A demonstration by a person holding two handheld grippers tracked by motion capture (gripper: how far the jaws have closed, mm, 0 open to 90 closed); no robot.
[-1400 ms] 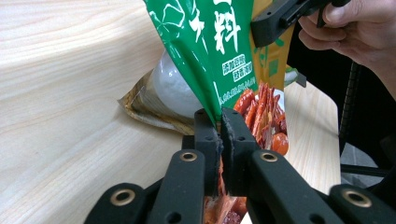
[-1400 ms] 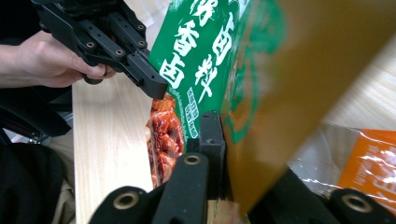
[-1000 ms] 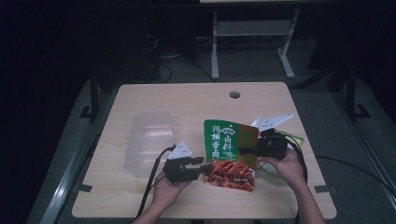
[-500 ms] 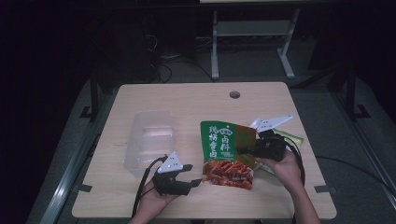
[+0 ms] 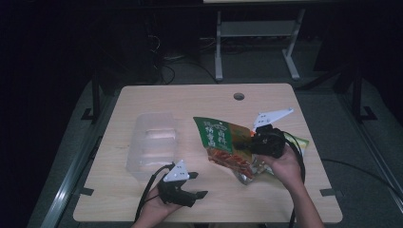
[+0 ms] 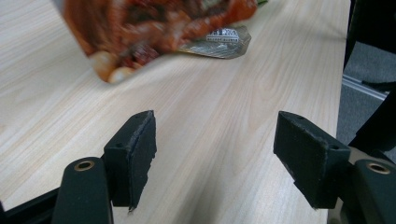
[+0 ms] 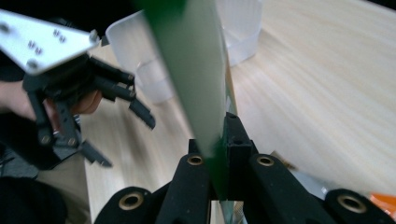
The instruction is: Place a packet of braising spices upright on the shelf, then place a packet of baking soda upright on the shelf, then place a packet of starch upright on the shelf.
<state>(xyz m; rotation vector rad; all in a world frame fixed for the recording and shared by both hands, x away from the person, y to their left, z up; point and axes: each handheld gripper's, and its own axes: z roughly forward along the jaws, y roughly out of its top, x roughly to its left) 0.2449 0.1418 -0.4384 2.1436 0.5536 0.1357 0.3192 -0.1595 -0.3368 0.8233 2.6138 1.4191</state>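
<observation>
Bare table [image 5: 142, 199] near its front edge: left tool [image 5: 196, 185] gaping empty, right tool [image 5: 253, 141] clamped on snack bag [image 5: 223, 142].

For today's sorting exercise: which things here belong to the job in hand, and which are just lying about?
In the job: snack bag, right gripper shut on it, left gripper open beside it.
Lying about: clear tub, second packet behind the right hand.

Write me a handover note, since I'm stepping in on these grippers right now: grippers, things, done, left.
Right gripper: shut on the green snack bag, lifted off the table.
Left gripper: jaws have just been opening, nothing between them, near the table's front edge.
Clear plastic container: left of the bag, nothing in it.
Done: bag picked up, left grip released.
Left: probably moving the bag to the container.
</observation>
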